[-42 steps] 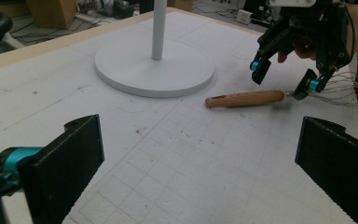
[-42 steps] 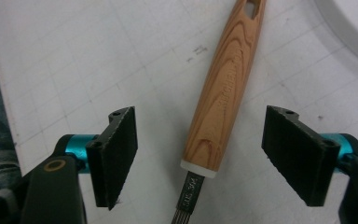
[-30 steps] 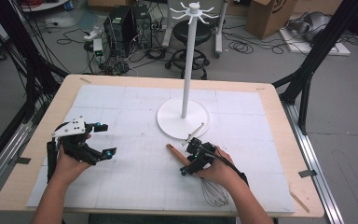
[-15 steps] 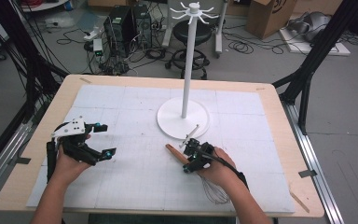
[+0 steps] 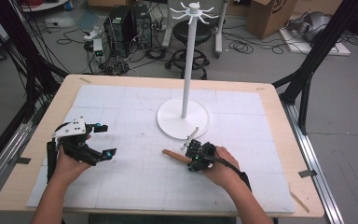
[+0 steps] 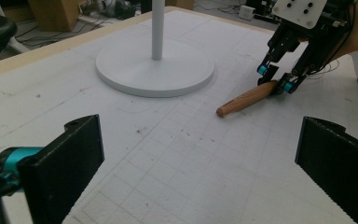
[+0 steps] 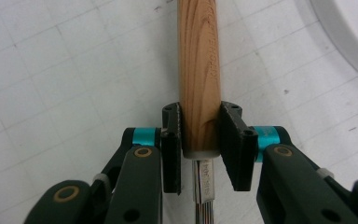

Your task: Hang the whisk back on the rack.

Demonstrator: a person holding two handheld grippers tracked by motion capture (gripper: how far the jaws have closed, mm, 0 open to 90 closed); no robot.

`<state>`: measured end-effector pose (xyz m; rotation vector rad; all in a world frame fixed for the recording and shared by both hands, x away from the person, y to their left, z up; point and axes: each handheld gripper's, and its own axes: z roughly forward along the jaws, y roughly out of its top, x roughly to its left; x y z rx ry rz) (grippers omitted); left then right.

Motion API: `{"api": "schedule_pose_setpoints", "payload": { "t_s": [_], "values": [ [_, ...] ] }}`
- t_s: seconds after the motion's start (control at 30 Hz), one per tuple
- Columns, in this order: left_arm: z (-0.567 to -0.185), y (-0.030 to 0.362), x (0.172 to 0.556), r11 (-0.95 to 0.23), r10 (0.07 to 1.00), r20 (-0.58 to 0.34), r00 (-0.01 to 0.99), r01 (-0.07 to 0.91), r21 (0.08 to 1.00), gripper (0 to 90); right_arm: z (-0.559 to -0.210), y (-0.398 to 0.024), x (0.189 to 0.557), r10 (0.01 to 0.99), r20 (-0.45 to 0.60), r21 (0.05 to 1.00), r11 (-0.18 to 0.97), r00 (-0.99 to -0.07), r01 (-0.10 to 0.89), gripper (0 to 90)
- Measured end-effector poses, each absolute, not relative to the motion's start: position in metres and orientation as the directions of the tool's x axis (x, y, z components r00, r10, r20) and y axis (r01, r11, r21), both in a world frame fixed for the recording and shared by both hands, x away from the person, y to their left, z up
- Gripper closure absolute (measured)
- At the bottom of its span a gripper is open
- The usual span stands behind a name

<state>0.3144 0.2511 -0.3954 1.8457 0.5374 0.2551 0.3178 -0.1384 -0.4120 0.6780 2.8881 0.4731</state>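
One wooden handle (image 7: 198,74) bears faint, unreadable lettering.

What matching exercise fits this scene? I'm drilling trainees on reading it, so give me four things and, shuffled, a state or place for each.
Things:
1. wooden handle
2. left gripper
3. white stand
4. right gripper

States or places:
A. jaws wide open, nothing between them
B. upright, at the middle of the table, toward its far side
C. lying flat on the white mat
D. shut on the handle's metal-collar end

Pairs: 1-C, 2-A, 3-B, 4-D
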Motion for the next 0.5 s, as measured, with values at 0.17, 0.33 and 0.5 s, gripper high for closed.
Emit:
{"api": "schedule_pose_setpoints", "payload": {
  "t_s": [0.17,0.33,0.5],
  "values": [
    [-0.395,0.252,0.315,-0.256,0.481,-0.085,0.873,0.233,0.938,1.7,-0.400,-0.148,0.318,0.465,-0.023,0.420,0.808,-0.885,0.414,72.0],
    [-0.395,0.251,0.315,-0.253,0.481,-0.088,0.872,0.234,0.939,1.7,-0.378,-0.163,0.320,0.473,-0.019,0.528,0.753,-0.881,0.393,72.0],
    [-0.395,0.252,0.315,-0.253,0.481,-0.089,0.872,0.235,0.939,1.7,-0.351,-0.184,0.321,0.498,-0.007,0.649,0.662,-0.867,0.375,72.0]
  ]
}}
